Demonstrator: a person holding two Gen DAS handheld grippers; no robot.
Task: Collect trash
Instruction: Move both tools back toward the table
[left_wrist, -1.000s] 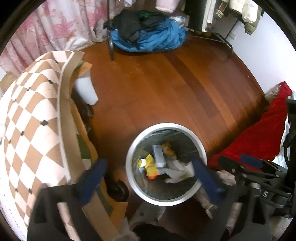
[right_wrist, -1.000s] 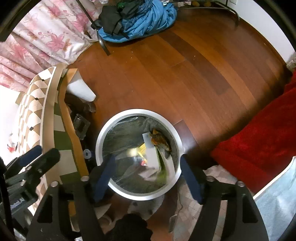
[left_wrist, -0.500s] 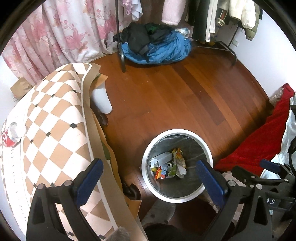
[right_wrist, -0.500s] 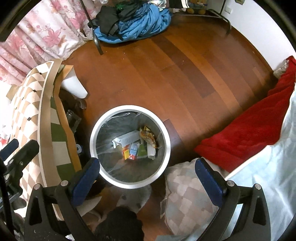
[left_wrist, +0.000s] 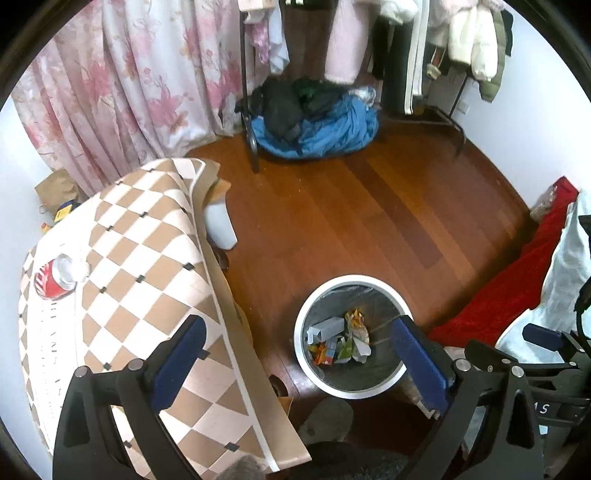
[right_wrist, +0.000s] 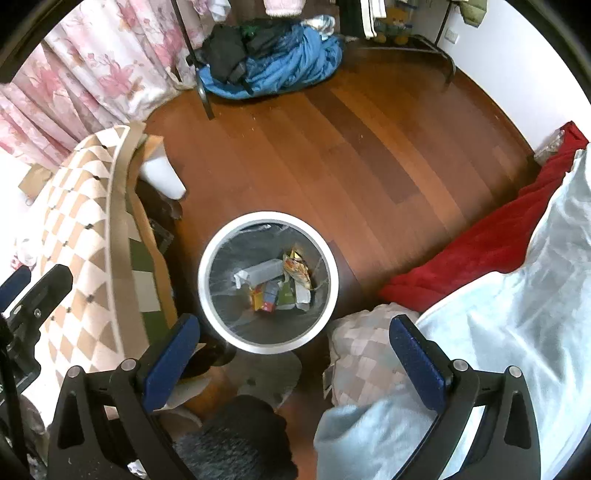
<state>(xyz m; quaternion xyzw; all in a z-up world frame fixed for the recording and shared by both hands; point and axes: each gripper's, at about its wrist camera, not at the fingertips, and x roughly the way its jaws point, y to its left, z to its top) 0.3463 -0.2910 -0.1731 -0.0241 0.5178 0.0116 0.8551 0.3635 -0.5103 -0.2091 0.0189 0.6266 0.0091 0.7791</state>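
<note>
A round white-rimmed trash bin (left_wrist: 300, 332) (right_wrist: 202, 273) with a grey liner stands on the wood floor and holds several wrappers and small cartons (left_wrist: 340, 339) (right_wrist: 277, 280). My left gripper (left_wrist: 295, 354) is open and empty, high above the bin's left side and the table edge. My right gripper (right_wrist: 291, 350) is open and empty, high above the bin's near rim. A red can (left_wrist: 51, 278) and a crumpled white scrap (left_wrist: 79, 269) lie on the checkered table (left_wrist: 140, 295) at the left.
A red blanket (right_wrist: 480, 247) and pale bedding (right_wrist: 524, 332) lie at the right. A checkered cushion (right_wrist: 362, 350) sits by the bin. A pile of blue and black clothes (left_wrist: 314, 125) lies under a clothes rack. Pink curtains (left_wrist: 110, 92) hang at the back left.
Both grippers have risen well above the bin and opened wider. The bin looks smaller and more of the room and table shows, including the red can.
</note>
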